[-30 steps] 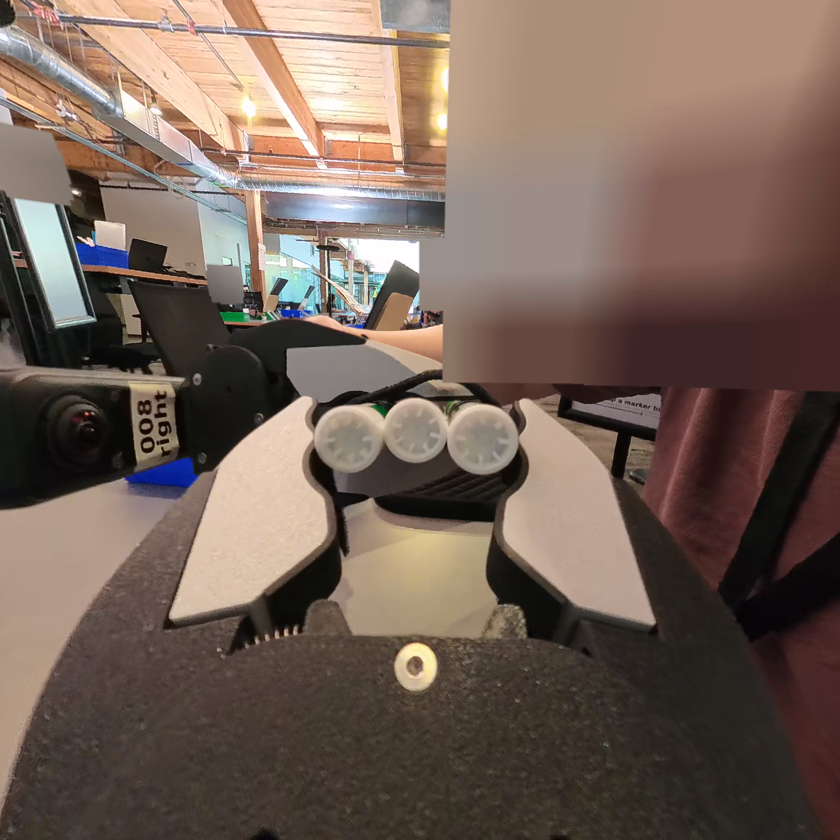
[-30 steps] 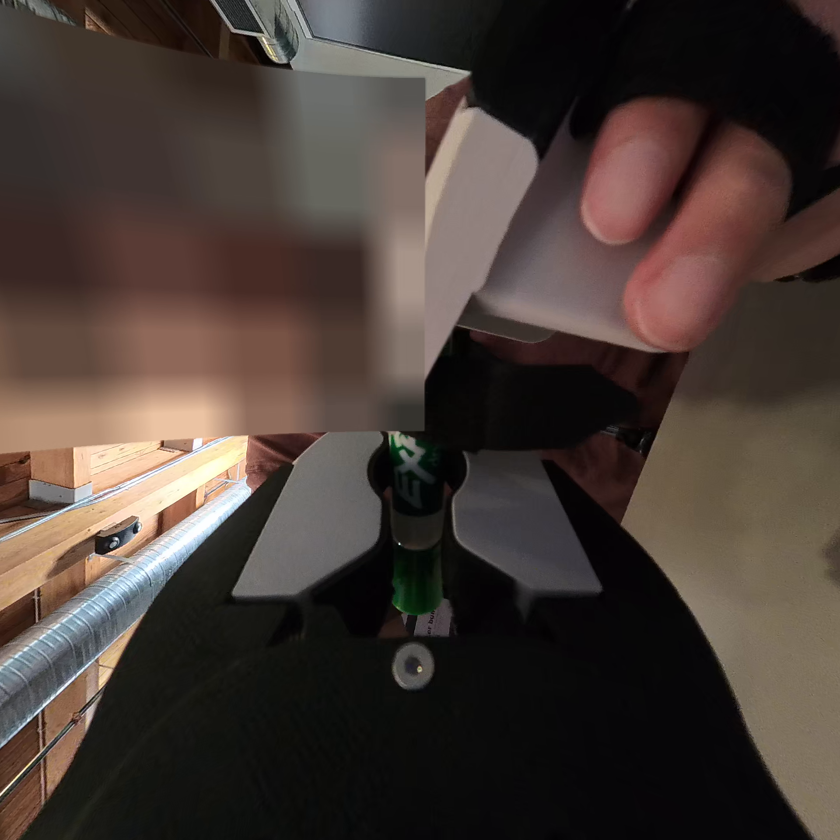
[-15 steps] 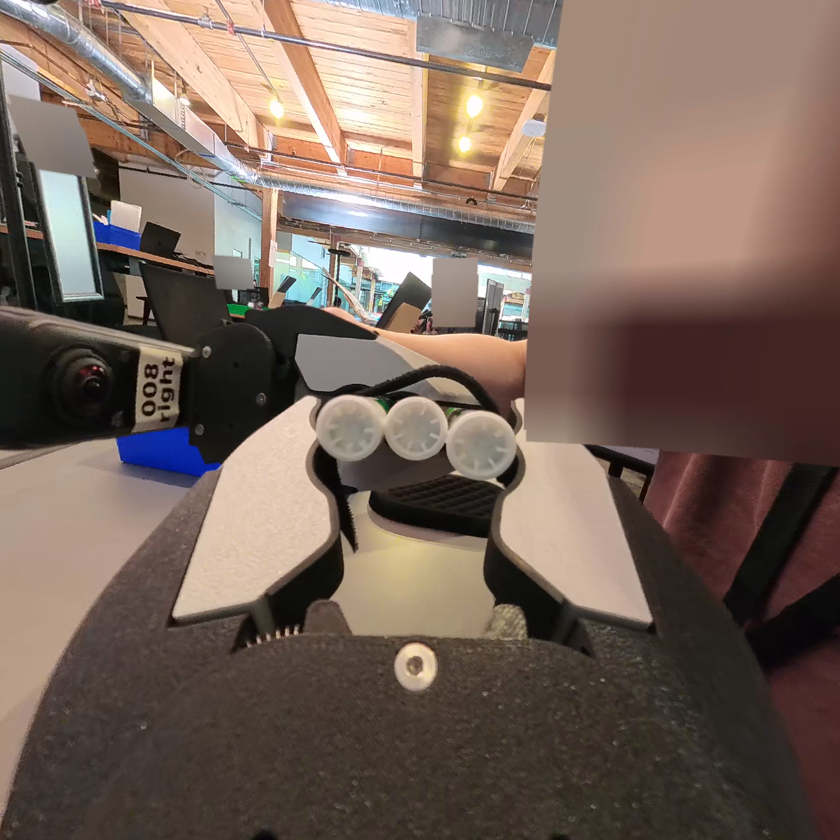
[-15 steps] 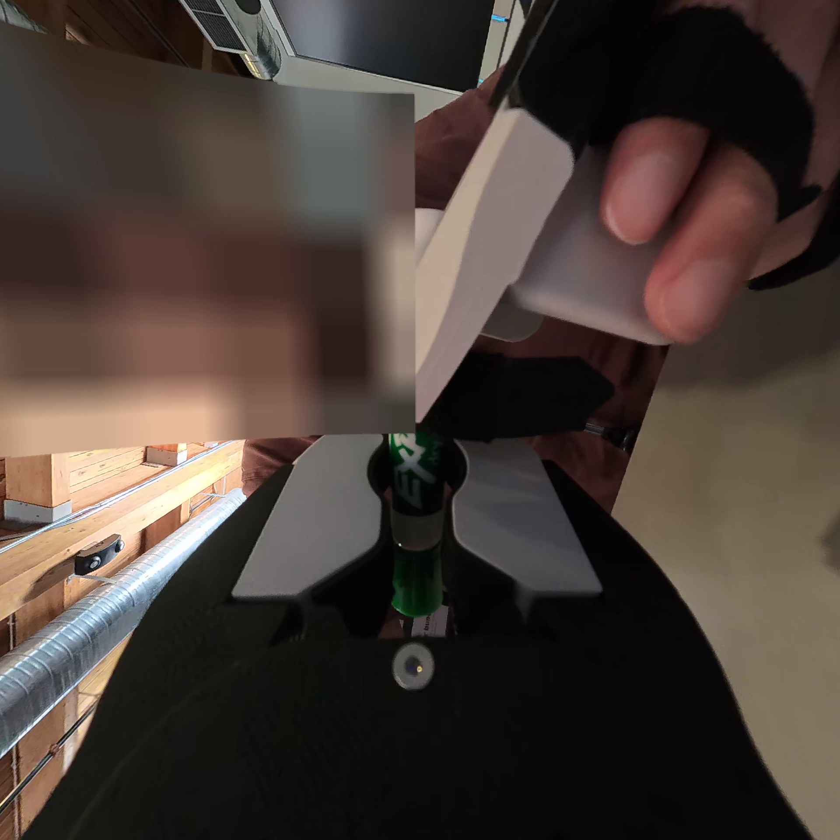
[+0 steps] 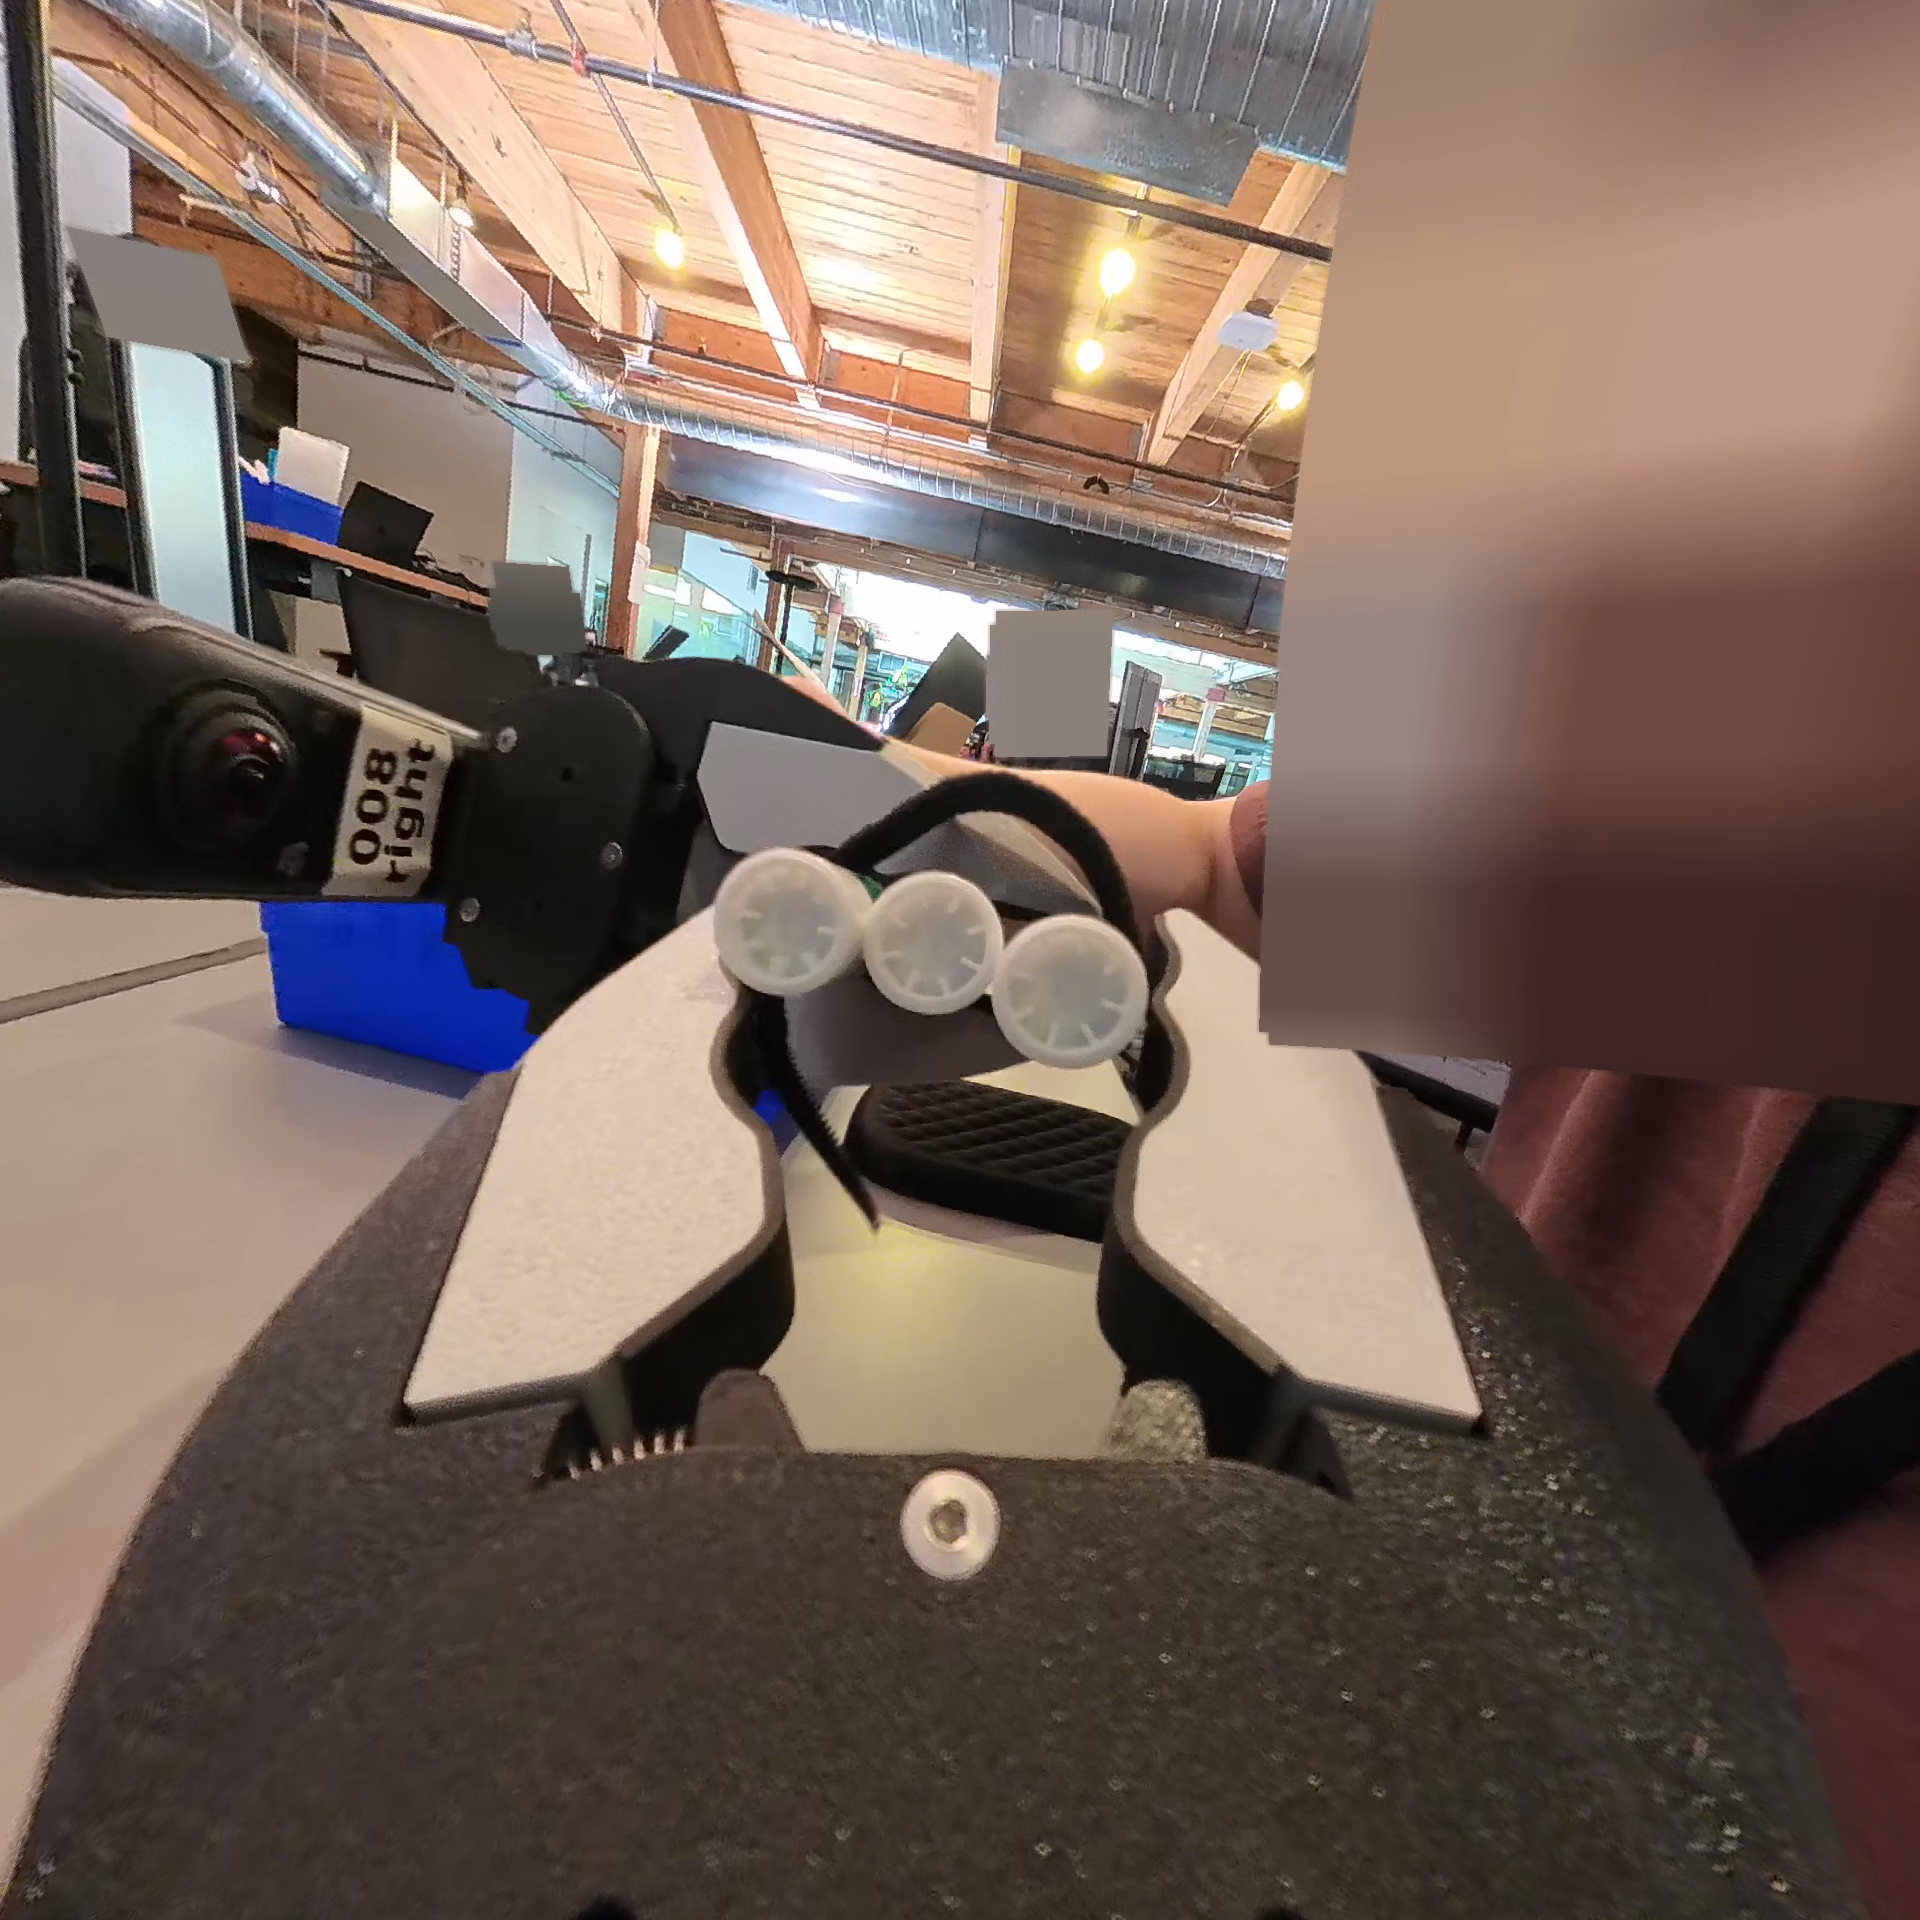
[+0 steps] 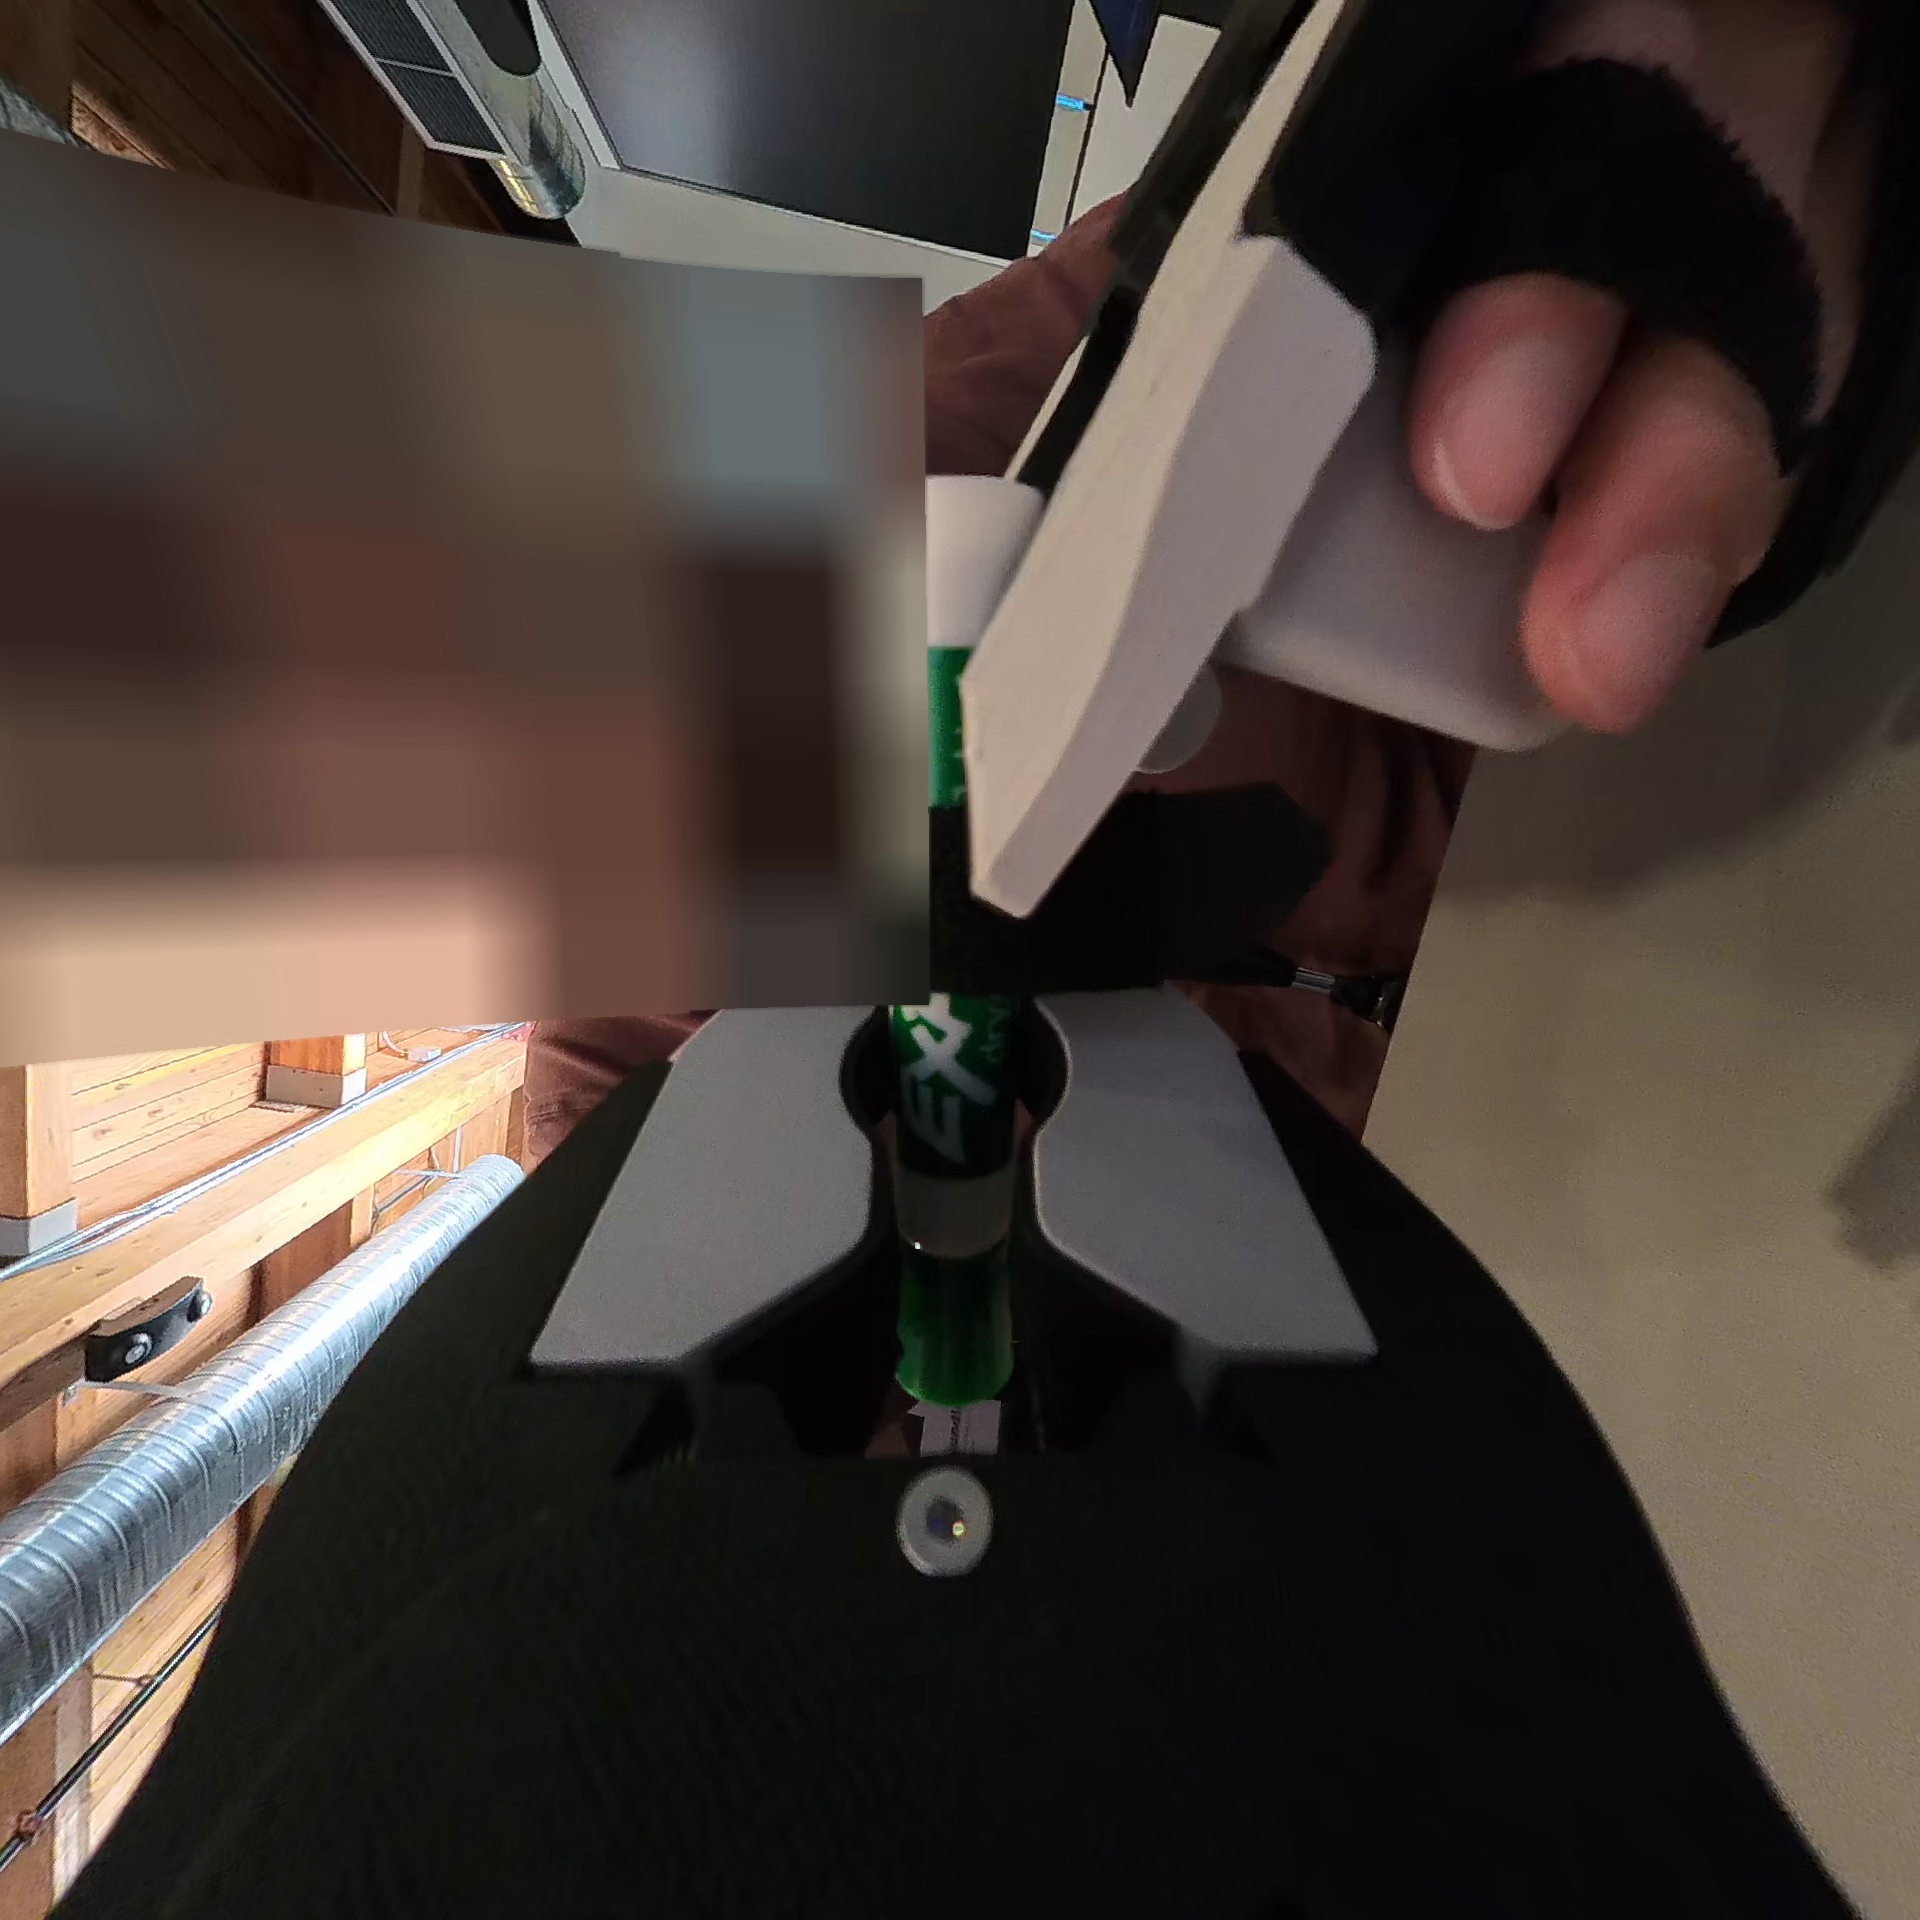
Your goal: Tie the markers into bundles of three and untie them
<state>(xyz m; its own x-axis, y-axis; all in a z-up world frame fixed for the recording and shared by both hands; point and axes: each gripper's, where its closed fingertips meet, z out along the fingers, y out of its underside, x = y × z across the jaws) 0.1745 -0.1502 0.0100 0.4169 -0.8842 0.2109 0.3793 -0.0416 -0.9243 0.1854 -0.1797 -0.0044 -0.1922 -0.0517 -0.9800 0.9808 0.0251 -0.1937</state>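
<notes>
At the centre of the left wrist view, three markers [image 5: 931, 954] show end-on as a sloping row of round white ribbed caps, held up clear of the pale tabletop [image 5: 125, 1164]. A black fuzzy strap [image 5: 997, 800] arches over them, and one loose tail hangs down between the left gripper [image 5: 940, 1039] fingers. Those fingers stand apart, just beside the outer markers; whether they press on the strap I cannot tell. The right gripper [image 6: 951, 1101], with its matte grey fingers and black grainy body, is clamped on a glossy green marker barrel running lengthwise through the round notch between them.

The step in hand looks like working the strap around the trio. It would go best if the right gripper kept the bundle firm and level while the left took the hanging tail near its tip and drew it slowly, since the smooth barrels may slide against each other. A blue bin [image 5: 364, 977] sits at the left of that frame.
</notes>
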